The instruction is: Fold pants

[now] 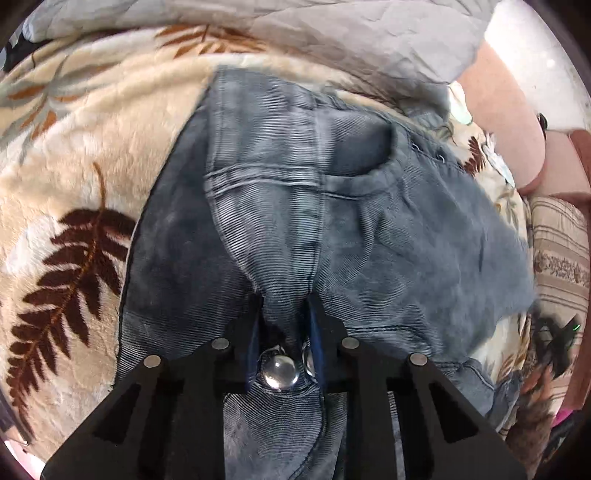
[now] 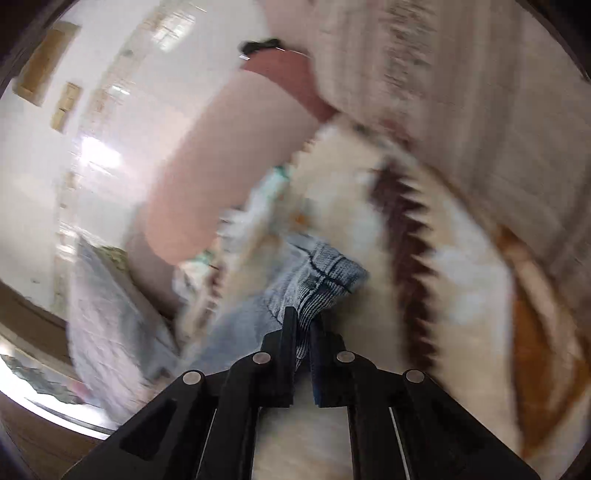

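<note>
Grey-blue corduroy pants (image 1: 332, 206) lie spread on a cream blanket with brown fern leaves (image 1: 74, 229). My left gripper (image 1: 285, 306) is shut on a bunched fold of the pants at the waistband, just above the silver snap button (image 1: 280, 373). A front pocket opening (image 1: 373, 162) shows further up. In the blurred right wrist view, my right gripper (image 2: 302, 321) is shut on a ribbed edge of the pants (image 2: 325, 277) over the blanket (image 2: 461, 277). My right gripper also appears small at the right edge of the left wrist view.
A rumpled grey-white quilt (image 1: 332, 33) lies beyond the pants. A pink bolster (image 1: 506, 122) and a striped cushion (image 1: 561, 258) sit to the right. In the right wrist view the bolster (image 2: 229, 158), the quilt (image 2: 110, 314) and a white wall show.
</note>
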